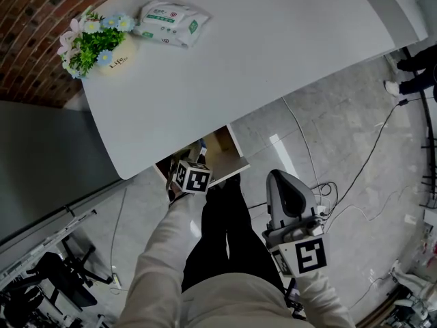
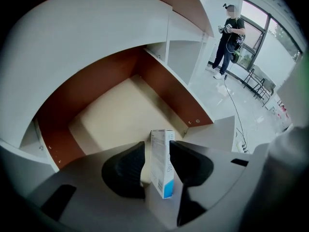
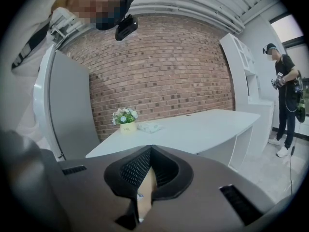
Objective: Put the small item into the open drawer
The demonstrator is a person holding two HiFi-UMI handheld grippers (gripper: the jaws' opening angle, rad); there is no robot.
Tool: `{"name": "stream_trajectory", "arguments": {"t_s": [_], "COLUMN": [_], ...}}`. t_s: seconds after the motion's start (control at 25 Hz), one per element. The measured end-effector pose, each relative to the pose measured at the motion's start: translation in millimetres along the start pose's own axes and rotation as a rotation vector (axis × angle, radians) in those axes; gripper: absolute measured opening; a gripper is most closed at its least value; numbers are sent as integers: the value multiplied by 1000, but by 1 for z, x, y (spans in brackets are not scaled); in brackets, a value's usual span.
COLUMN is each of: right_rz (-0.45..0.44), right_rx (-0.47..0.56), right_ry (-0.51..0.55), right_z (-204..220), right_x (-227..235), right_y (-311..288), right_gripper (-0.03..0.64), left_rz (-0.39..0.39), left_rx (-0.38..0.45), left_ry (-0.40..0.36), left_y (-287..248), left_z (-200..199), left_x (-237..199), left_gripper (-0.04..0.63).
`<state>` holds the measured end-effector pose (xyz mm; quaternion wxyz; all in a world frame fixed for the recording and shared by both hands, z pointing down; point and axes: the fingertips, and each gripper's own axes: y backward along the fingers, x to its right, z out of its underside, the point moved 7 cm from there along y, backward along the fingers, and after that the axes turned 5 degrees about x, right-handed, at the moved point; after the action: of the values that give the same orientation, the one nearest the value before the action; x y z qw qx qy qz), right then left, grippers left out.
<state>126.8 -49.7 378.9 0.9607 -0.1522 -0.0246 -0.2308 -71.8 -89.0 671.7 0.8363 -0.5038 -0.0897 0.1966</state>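
Note:
A small white box with a blue end stands upright between the jaws of my left gripper. A gap shows at the left pad and the box leans on the right pad, so the jaws are open. Below it lies the open drawer with a tan floor and brown walls. In the head view the left gripper hovers over the drawer at the white table's edge. My right gripper is shut at the tips; a tan strip shows behind them. It hangs apart at the lower right.
On the table stand a flower pot and a tissue pack. Cables run over the tiled floor. A person stands by the window. Exercise gear sits at the lower left.

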Motion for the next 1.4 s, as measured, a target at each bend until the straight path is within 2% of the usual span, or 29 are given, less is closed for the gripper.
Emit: {"name": "stream_trajectory", "arguments": {"t_s": [0.28,0.4,0.68,1.0,1.4], "right_rz": [-24,-29,-28,-30,-51], "right_rx": [44,72,99,103,114], "right_ry": [-14,-21,-15,5,21], "right_z": [1,0,-14,-15,-25], "right_x": [-1,-1,-15,-25,-44], "right_y": [-8,-12,7,17,29], "right_gripper": [26,26,26,26,26], "left_rz": [23,42,66,25,-20], "left_rx": [65,135,323,499,639], "left_ry": [21,28,12,-27,-10], "left_y": [20,40,129,199,266], "left_z": [-3,-10,-34,-61,-66], "left_x": [3,7,19,19,12], "left_gripper": [169,166,132,92,58]}}
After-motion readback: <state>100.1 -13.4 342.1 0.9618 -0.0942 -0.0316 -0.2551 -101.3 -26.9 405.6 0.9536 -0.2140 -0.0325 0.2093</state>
